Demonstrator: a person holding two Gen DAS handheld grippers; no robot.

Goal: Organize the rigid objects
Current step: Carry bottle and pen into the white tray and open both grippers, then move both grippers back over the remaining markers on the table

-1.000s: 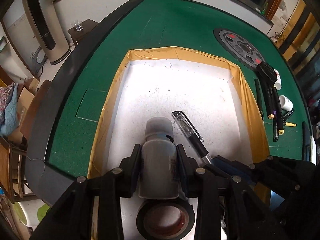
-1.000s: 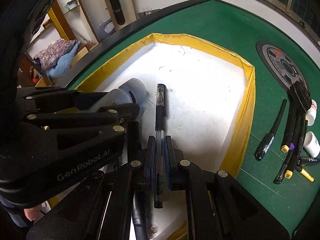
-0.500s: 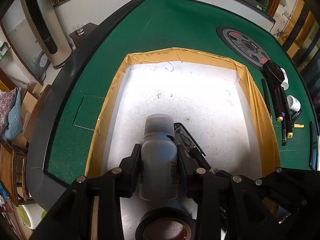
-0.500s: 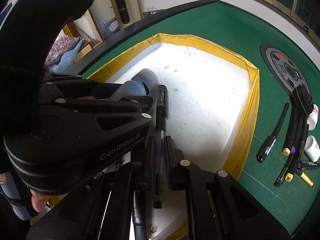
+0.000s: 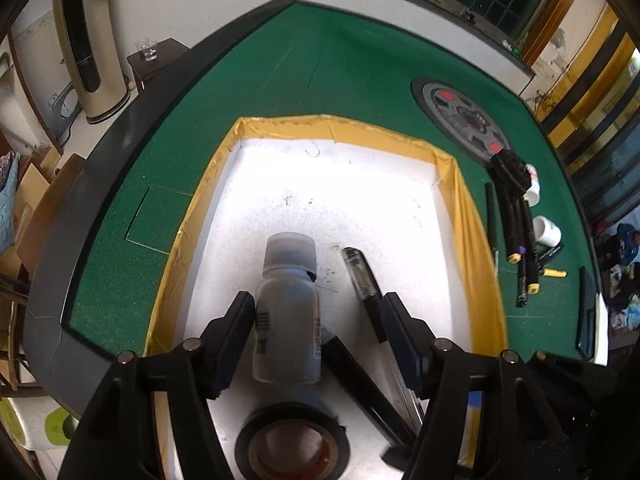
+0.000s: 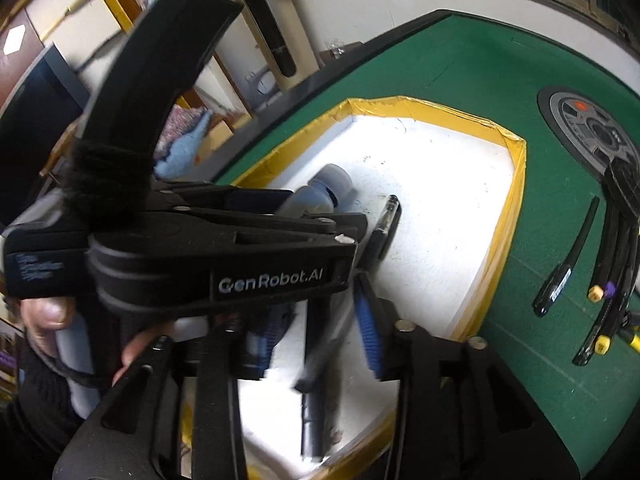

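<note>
A tape roll [image 5: 292, 442] lies nearest in the left view, its lower edge cut off by the frame. Just past it the left tongs [image 5: 316, 312] stand wide, having just opened; the bottle [image 5: 289, 312] lies on its side between the pads, close to the left one and well clear of the right, gripped by neither. The pen [image 5: 362, 280] lies beside the bottle on the white floor of the tray [image 5: 474, 216], its lower half hidden behind the right finger [image 5: 404, 344].

In the right view the right tongs [image 6: 320, 332] have also just opened; the pen's near end [image 6: 314, 424] shows as a blurred dark streak between the blue pads, touching neither as far as the blur allows. The left device blocks the pen's middle and most of the bottle. Farther off, markers [image 5: 520, 220] lie in a row on the green table [image 5: 360, 64]
</note>
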